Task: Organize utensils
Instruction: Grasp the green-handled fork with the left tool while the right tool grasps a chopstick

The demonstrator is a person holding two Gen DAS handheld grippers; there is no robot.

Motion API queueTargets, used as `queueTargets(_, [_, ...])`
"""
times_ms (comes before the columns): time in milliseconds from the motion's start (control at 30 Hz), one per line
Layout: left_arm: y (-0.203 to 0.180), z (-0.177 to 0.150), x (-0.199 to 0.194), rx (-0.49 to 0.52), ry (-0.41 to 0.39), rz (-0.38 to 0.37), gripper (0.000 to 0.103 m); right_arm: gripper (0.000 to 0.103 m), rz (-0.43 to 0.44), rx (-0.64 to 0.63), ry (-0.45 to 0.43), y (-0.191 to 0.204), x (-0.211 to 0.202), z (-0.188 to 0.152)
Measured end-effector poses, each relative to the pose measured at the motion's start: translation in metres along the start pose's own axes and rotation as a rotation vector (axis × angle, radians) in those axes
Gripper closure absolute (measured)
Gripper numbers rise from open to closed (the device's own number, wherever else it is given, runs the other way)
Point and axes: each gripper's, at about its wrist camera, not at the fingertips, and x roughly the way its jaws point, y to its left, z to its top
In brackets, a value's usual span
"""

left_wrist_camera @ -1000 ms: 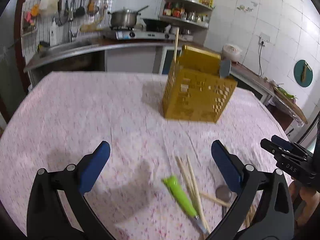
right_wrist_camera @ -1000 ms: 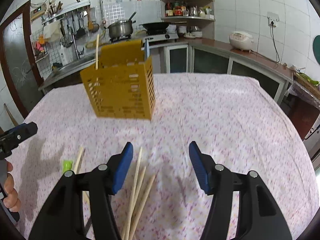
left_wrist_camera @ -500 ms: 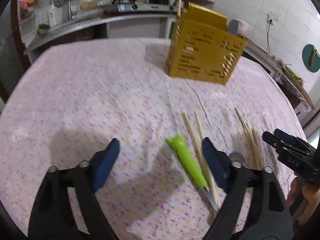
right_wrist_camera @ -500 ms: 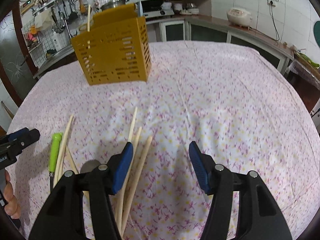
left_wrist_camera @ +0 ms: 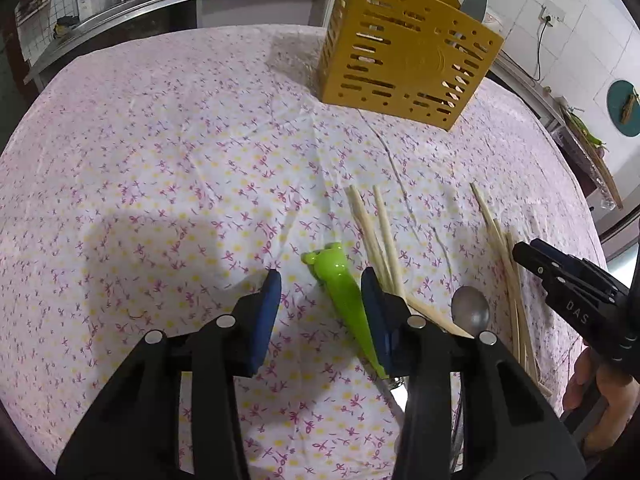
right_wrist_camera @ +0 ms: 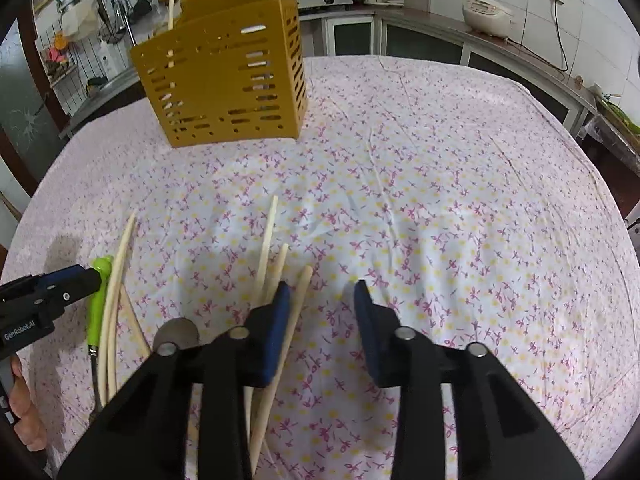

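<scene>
Floral cloth [left_wrist_camera: 168,168] — left gripper [left_wrist_camera: 320,294] closing around green handle [left_wrist_camera: 344,292], untouched.

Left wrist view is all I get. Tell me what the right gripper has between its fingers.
Observer: The right gripper is closing, and one chopstick lies just inside the pad on the left of its own view. The other pad touches nothing yet.
Operator: Count the sticks in that bunch.
Observer: Three tips show ahead of that pad. The two other chopsticks lie outside the fingers, on the spoon's side.
</scene>
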Motion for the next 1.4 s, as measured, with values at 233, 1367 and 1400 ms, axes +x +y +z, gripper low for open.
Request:
queueTargets(233, [0.000,0.002,0.002,0.019,0.029,-0.024,0.069,0.074,0.006,0.006,0.059,0.003,0.008,0.000])
queueTargets(1367, [0.007,0.011,-0.023,0.028,-0.070,-0.054,0.082,0.096,0.106,0.087,-0.113,-0.020,-0.035,0.005])
queueTargets(1400, [0.006,0.012,-0.028,0.031,-0.084,-0.063,0.083,0.096,0.111,0.088,-0.124,-0.020,-0.038,0.006])
